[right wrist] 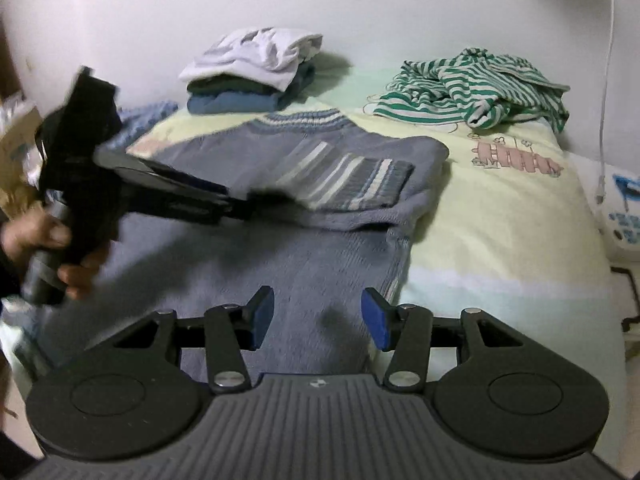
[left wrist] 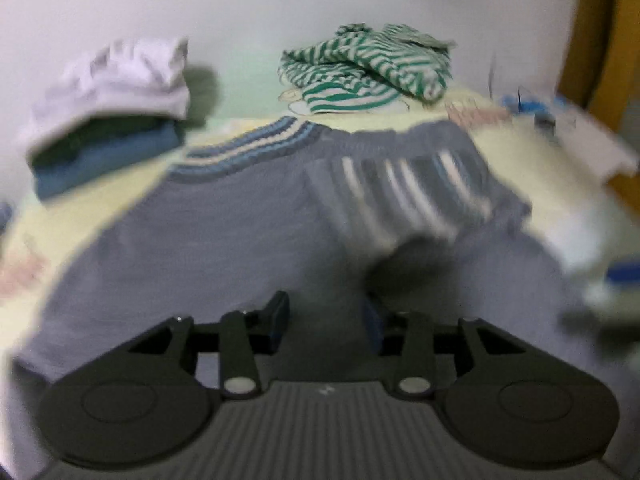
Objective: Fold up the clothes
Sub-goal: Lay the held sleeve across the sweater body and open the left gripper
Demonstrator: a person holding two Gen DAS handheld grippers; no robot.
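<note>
Only in the right wrist view is a hand [right wrist: 48,248] seen at 9 o'clock, carrying the left gripper [right wrist: 256,202]. Both grippers' fingers are parted and empty above the grey sweater [right wrist: 320,264], the right gripper [right wrist: 318,316] included. The sweater is spread on a yellow-sheeted bed [right wrist: 500,216] against a white wall [right wrist: 360,4].

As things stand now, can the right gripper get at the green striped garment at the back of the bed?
Probably yes. The right gripper has open, empty jaws, and the green striped garment lies uncovered beyond it, with only bare bed sheet between. It looks a long stretch.
</note>
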